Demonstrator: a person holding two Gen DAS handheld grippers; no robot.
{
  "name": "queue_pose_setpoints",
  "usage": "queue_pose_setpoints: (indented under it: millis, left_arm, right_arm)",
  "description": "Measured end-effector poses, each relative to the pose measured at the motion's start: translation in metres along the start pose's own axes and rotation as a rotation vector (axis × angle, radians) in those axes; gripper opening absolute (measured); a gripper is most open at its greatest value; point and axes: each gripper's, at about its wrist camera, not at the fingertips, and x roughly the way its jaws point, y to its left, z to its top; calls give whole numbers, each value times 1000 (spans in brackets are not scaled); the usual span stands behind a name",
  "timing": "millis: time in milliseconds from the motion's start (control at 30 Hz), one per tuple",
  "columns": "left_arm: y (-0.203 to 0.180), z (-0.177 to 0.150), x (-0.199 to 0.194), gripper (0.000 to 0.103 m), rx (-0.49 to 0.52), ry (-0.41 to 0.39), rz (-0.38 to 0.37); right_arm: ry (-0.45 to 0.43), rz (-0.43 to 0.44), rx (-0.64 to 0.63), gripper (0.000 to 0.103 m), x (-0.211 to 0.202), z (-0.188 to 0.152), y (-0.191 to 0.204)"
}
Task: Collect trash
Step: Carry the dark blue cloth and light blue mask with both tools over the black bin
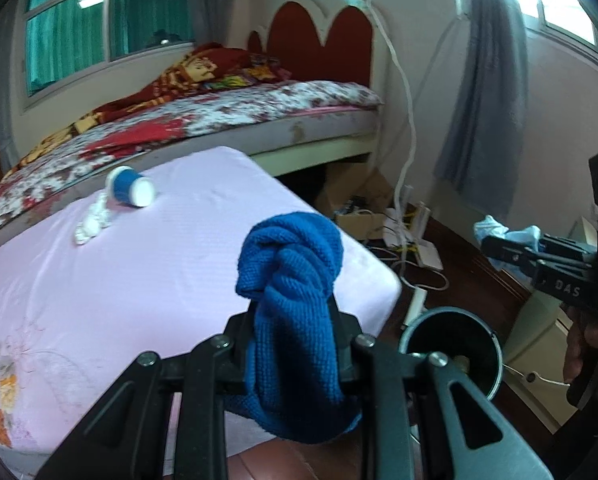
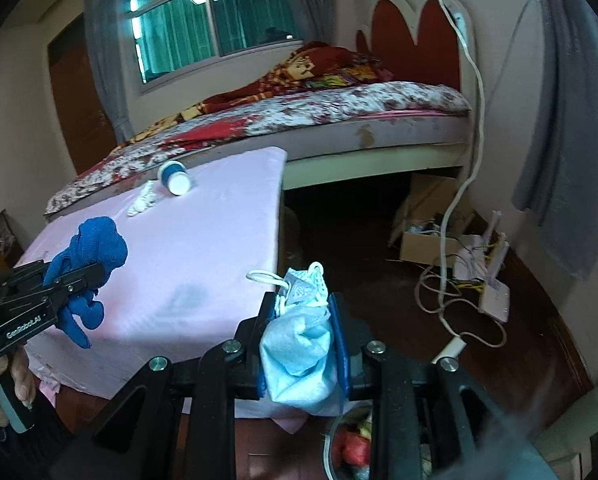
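My left gripper [image 1: 295, 304] is shut on a blue knitted cloth [image 1: 291, 280], which bunches above and hangs below the jaws, over the near corner of the pink mattress [image 1: 139, 272]. A light blue face mask [image 2: 299, 344] with white ear loops is pinched in my right gripper [image 2: 303, 308], which is shut on it. The round trash bin [image 1: 451, 344] stands on the floor below, right of the mattress; its rim [image 2: 331, 440] shows trash inside. A blue and white cup [image 1: 133, 186] lies on its side on the mattress beside a crumpled white tissue [image 1: 93, 222].
Behind the pink mattress is a bed [image 1: 219, 116] with a patterned blanket and red headboard. Cardboard boxes [image 2: 423, 236], white cables and power strips [image 2: 491, 296] litter the dark floor at right. Grey curtains [image 1: 487, 80] hang by the window. A person's hand [image 2: 3, 384] holds the left gripper's handle.
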Motion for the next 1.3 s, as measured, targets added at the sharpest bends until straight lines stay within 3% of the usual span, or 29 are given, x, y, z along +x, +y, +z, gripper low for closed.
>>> queue_pose_setpoints:
  millis: [700, 1000, 1300]
  left_arm:
    - [-111, -13, 33, 27, 132, 82, -192]
    - [-143, -28, 58, 26, 140, 151, -289]
    - [-167, -52, 95, 27, 159, 281, -360]
  right_arm:
    - [56, -168, 20, 27, -43, -62, -83]
    - [134, -176, 27, 27, -35, -98, -110]
    - [251, -161, -18, 27, -2, -129, -116]
